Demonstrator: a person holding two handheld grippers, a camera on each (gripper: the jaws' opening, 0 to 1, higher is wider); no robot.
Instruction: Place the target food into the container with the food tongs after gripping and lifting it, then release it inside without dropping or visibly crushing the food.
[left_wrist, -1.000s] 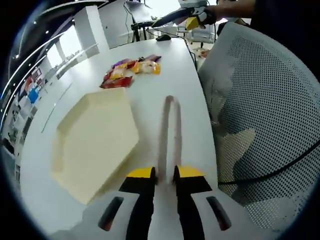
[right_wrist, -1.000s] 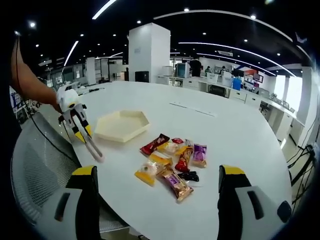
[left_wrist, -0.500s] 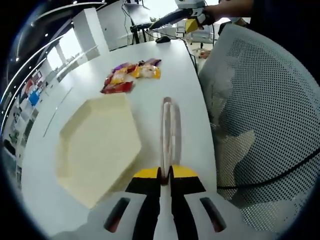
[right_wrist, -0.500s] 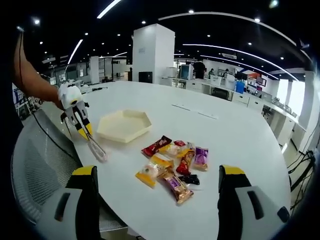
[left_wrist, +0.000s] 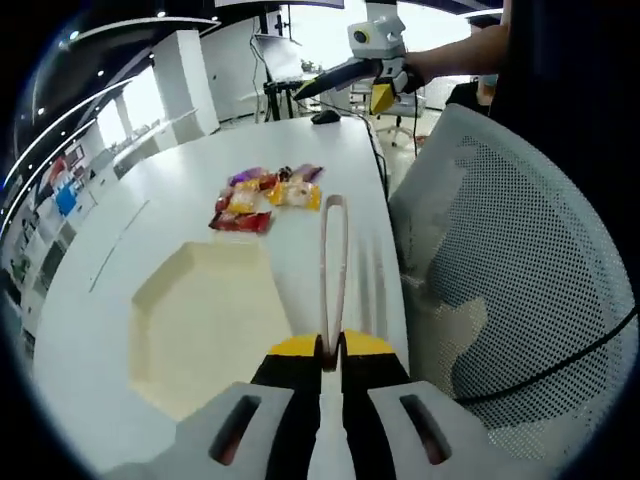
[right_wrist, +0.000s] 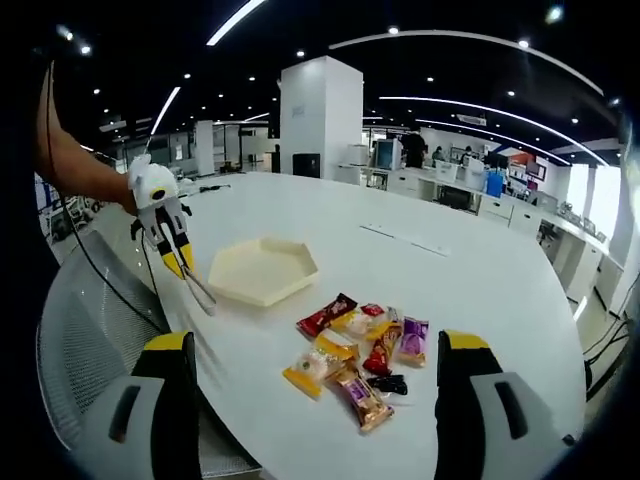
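Office lighting ran in long strips over a wide white table (left_wrist: 180, 190) as I watched the left gripper view. My left gripper (left_wrist: 332, 352) was clamped on the tongs (left_wrist: 333, 270), its jaws pressed together around the handle end, and the tongs' two arms lay nearly closed, reaching forward over the table edge with nothing between their tips. Just left of them sat the cream hexagonal tray (left_wrist: 205, 325), bare inside. Beyond the tong tips lay the pile of wrapped snacks (left_wrist: 264, 193), well apart from the tray. A mesh chair back (left_wrist: 520, 260) stood on the right, and the right gripper (left_wrist: 372, 62) showed at the top in a hand. From the right gripper view, I saw my right gripper (right_wrist: 311, 350) with its jaws spread wide and nothing between them, above the near table (right_wrist: 480, 270) edge. The snacks (right_wrist: 360, 350) lay between the jaws' line of sight, the tray (right_wrist: 262, 270) beyond and left of them. Further left the left gripper (right_wrist: 178, 262) held the tongs (right_wrist: 199, 293) angled down beside the tray, by the chair (right_wrist: 85, 340).
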